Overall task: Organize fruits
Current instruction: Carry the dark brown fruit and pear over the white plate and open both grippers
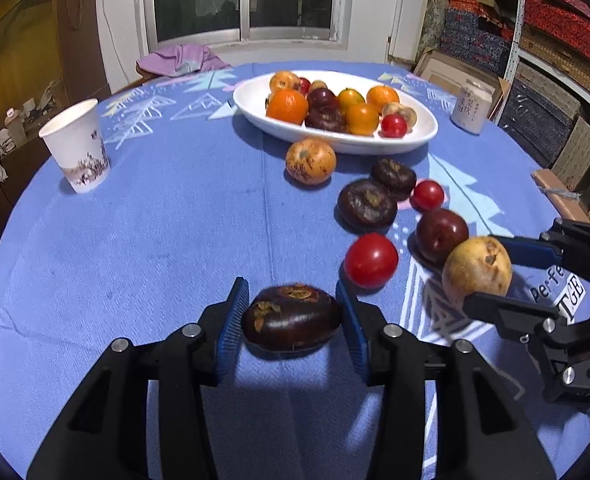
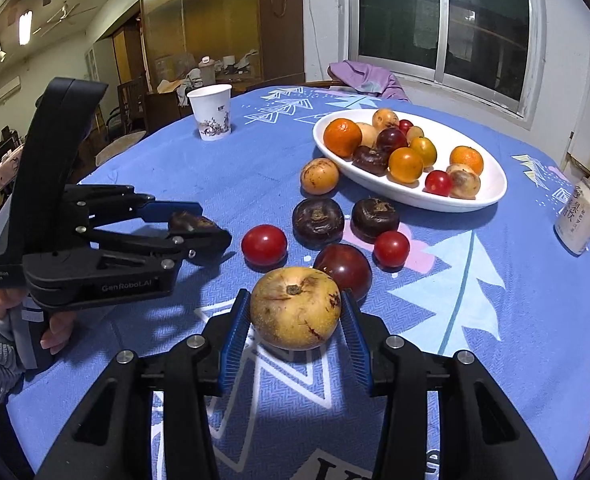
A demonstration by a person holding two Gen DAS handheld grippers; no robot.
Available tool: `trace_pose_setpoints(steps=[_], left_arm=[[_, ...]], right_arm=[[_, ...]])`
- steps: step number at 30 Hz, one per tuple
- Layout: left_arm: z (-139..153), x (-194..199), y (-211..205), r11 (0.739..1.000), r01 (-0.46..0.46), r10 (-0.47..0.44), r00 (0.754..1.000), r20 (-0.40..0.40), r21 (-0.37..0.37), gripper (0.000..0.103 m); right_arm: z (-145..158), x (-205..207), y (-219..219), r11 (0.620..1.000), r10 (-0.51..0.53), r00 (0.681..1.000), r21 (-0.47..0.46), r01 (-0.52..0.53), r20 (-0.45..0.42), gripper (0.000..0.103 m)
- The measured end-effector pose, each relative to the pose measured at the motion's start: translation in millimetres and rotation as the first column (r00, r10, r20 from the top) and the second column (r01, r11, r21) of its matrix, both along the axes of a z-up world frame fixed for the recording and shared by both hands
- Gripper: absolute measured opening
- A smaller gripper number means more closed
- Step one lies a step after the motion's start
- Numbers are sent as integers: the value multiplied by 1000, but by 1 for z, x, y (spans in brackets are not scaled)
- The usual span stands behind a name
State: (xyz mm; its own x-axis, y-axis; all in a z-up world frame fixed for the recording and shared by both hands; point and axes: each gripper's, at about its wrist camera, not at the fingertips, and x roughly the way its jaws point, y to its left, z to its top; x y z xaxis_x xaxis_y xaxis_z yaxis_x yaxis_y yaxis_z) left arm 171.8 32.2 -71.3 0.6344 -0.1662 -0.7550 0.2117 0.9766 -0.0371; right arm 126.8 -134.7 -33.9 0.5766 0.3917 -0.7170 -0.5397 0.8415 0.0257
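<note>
My left gripper is shut on a dark brown flattened fruit, just above the blue tablecloth. My right gripper is shut on a yellow-brown round fruit, which also shows at the right of the left wrist view. Between the grippers and the bowl lie loose fruits: two red tomatoes, a dark red plum, two dark brown fruits and a spotted orange fruit. The white oval bowl holds several oranges, plums and small fruits.
A paper cup stands at the table's left. A drink can stands right of the bowl. A purple cloth lies at the far edge under the window. A person's hand holds the left gripper.
</note>
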Motion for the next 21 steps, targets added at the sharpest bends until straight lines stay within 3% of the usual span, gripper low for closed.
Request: trace_pose_setpoints(steps=[2,12,21], left_arm=[[-5,0,1,1000,1,-1,1000,-29,-6,45],[-1,-7,3,1000,-5,5,1000,-6,-7,44],[57,20,1,999,-25,28,992,124,-31,44]], right_arm=[[0,0,0,1000,1,1000,0,-1,-4,46],[5,2,-8,999,-15,1000,33,16,-4,46],[40,23,-60,970,-152,988,195,148,6,46]])
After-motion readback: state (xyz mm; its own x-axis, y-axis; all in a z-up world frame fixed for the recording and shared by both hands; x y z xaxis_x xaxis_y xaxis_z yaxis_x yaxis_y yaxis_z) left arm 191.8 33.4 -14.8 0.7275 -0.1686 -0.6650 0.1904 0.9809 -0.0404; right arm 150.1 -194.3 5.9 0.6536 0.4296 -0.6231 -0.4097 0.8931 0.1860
